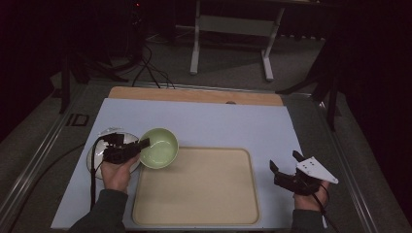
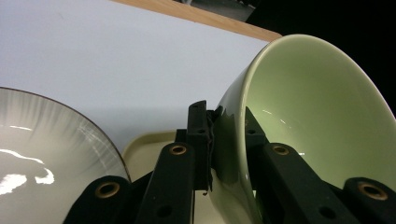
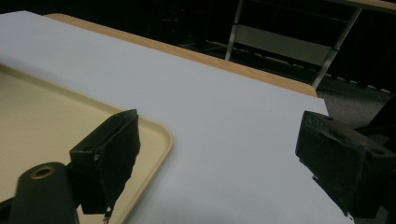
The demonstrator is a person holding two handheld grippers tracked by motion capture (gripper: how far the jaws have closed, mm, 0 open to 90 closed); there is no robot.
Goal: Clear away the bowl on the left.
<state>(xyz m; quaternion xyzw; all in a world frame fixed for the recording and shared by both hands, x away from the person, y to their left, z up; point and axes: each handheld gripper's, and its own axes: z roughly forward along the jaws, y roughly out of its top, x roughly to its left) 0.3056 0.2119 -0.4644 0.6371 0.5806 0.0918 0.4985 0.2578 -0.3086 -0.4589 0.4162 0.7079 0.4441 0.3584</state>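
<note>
My left claw (image 1: 144, 143) is clamped on the near rim of the green bowl (image 1: 159, 147), one jaw inside and one outside the wall, and the bowl tilts over the far left corner of the beige tray (image 1: 196, 218). Just left of that claw and partly under my hand lies a grey plate (image 2: 42, 140) with a dark rim. My right claw (image 1: 284, 161) hangs with jaws wide apart, gripping nothing, above the white table (image 1: 218, 121) just right of the tray's edge.
</note>
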